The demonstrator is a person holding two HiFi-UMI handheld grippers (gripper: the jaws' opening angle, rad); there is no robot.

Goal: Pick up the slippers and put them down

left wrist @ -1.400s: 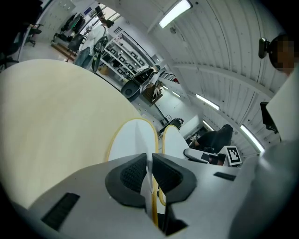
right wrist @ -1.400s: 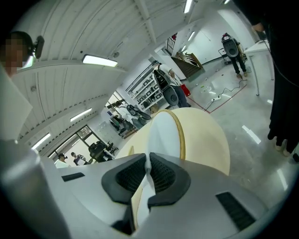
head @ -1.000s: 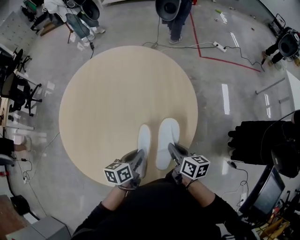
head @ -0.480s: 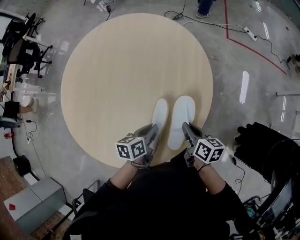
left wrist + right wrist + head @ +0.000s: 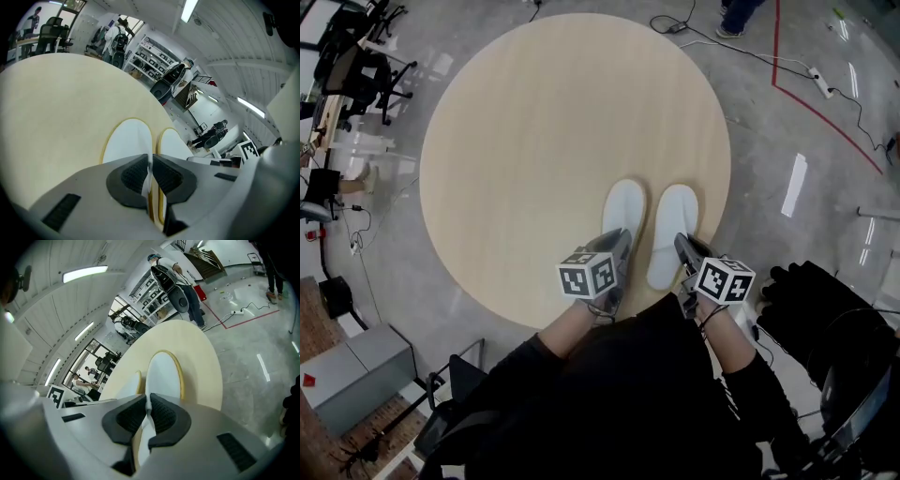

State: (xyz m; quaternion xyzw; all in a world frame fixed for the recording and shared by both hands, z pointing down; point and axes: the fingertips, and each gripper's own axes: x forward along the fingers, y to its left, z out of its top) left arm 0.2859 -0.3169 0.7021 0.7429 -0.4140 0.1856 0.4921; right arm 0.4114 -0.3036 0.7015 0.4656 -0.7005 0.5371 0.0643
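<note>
Two white slippers with yellowish rims lie side by side, toes away from me, near the front right edge of the round wooden table (image 5: 516, 141). My left gripper (image 5: 622, 253) is shut on the heel edge of the left slipper (image 5: 623, 211). My right gripper (image 5: 684, 249) is shut on the heel edge of the right slipper (image 5: 672, 230). In the left gripper view the thin white edge sits pinched between the pads of the left gripper (image 5: 150, 171), with the left slipper (image 5: 126, 140) ahead. The right gripper (image 5: 148, 409) likewise pinches the right slipper (image 5: 164, 373). I cannot tell whether the soles touch the tabletop.
Office chairs (image 5: 356, 70) stand on the floor at the far left. A grey cabinet (image 5: 356, 375) is at the lower left, a black bag (image 5: 811, 300) at the right. Cables and a power strip (image 5: 820, 80) lie beyond the table by a red floor line (image 5: 811, 103).
Both grippers have come down toward the tabletop with the slippers still pinched in them. The head view has shifted, so the table fills more of the picture.
</note>
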